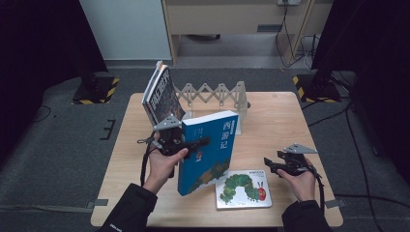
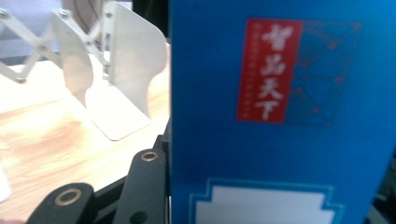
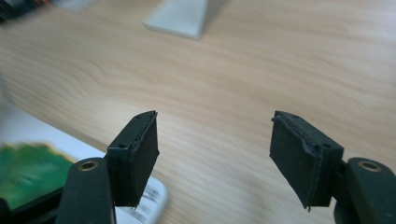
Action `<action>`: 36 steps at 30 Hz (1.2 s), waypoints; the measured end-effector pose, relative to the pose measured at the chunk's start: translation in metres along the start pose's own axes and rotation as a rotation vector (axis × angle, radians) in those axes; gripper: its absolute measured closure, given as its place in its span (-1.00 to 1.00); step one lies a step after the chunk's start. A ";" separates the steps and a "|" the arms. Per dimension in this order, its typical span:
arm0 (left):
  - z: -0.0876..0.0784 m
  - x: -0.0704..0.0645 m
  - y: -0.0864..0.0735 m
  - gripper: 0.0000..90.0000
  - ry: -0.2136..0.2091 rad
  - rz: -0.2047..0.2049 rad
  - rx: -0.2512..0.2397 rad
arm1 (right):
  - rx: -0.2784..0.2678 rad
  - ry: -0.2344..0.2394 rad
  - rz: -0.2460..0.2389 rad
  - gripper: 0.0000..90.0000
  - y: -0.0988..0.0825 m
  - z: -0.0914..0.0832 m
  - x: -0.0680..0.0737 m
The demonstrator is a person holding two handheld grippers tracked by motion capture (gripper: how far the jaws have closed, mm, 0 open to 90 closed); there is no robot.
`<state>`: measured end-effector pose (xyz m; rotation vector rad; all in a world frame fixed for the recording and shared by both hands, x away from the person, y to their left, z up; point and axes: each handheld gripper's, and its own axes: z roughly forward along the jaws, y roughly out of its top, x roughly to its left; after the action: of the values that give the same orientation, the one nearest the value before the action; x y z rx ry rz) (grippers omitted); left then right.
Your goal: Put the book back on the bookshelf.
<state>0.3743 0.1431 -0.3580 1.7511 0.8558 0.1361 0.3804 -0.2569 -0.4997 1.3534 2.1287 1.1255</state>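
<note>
While my left fingers (image 1: 205, 141) clamp the blue book (image 1: 209, 150) upright above the bench (image 1: 275, 116), I judge I'm carrying it toward the folding rack (image 1: 212, 94), beside the books (image 1: 162, 94) already leaning there. Next it needs lifting clear and easing into a slot. My right fingers (image 3: 215, 154) stand apart, empty, by the caterpillar book (image 1: 243, 188). The left gripper view gives the cover's red label (image 2: 268, 70); the high view gives the rack's whole span.

Black sleeves (image 1: 128, 208), black jaws, grey plates.
</note>
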 end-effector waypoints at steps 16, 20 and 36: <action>-0.032 0.033 0.027 0.34 0.125 -0.057 -0.131 | 0.141 -0.131 -0.010 -0.62 -0.015 0.012 -0.023; -0.030 0.036 0.035 0.34 0.146 -0.055 -0.152 | 0.154 -0.144 -0.005 -0.62 -0.018 0.014 -0.026; 0.008 0.060 0.061 0.34 0.214 -0.061 -0.178 | 0.164 -0.148 0.007 -0.74 -0.024 0.018 -0.032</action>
<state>0.4513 0.1661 -0.3269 1.5611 1.0186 0.3536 0.3933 -0.2824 -0.5330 1.4683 2.1475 0.8407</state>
